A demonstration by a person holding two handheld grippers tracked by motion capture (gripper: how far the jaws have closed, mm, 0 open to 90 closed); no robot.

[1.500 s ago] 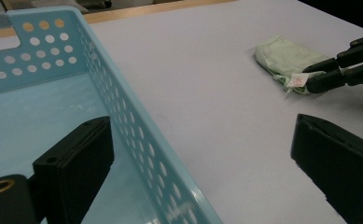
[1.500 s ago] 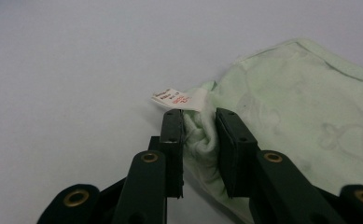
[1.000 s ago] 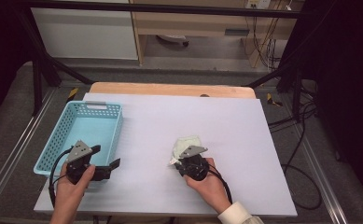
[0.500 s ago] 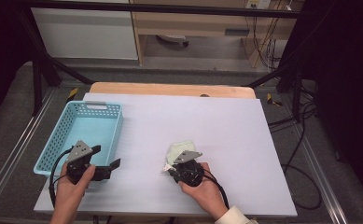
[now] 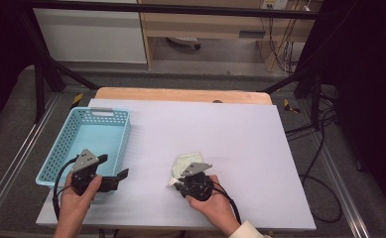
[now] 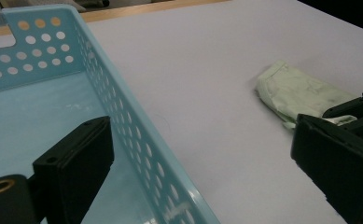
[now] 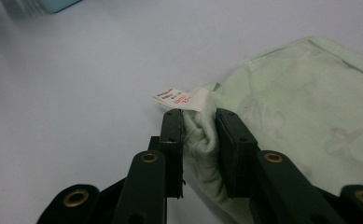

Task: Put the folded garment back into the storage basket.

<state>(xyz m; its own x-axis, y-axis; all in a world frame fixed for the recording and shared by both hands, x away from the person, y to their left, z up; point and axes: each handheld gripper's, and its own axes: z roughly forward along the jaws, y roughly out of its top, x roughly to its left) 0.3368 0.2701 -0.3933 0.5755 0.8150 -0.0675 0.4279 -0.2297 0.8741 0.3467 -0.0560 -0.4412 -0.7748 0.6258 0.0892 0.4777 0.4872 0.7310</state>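
Note:
A pale green folded cloth (image 5: 188, 161) lies on the white table top, near the front middle. My right gripper (image 5: 179, 181) is shut on its near corner; in the right gripper view the two black pads (image 7: 172, 135) pinch a bunched fold of the cloth (image 7: 300, 102), with a small white label (image 7: 179, 99) sticking out beyond them. My left gripper (image 5: 118, 171) stands open at the front right corner of the light blue perforated basket (image 5: 64, 148), one jaw inside the basket (image 6: 39, 112) and the other outside. From the left gripper view the cloth (image 6: 296, 91) lies to the right.
The white table top (image 5: 230, 129) stretches wide behind and to the right of the cloth. A wooden strip (image 5: 180, 94) runs along its far edge. Cables (image 5: 324, 148) hang off the right side, and a metal frame surrounds the table.
My right gripper has slid left and slightly nearer the front edge, dragging the cloth's corner with it. The left gripper has stayed in place.

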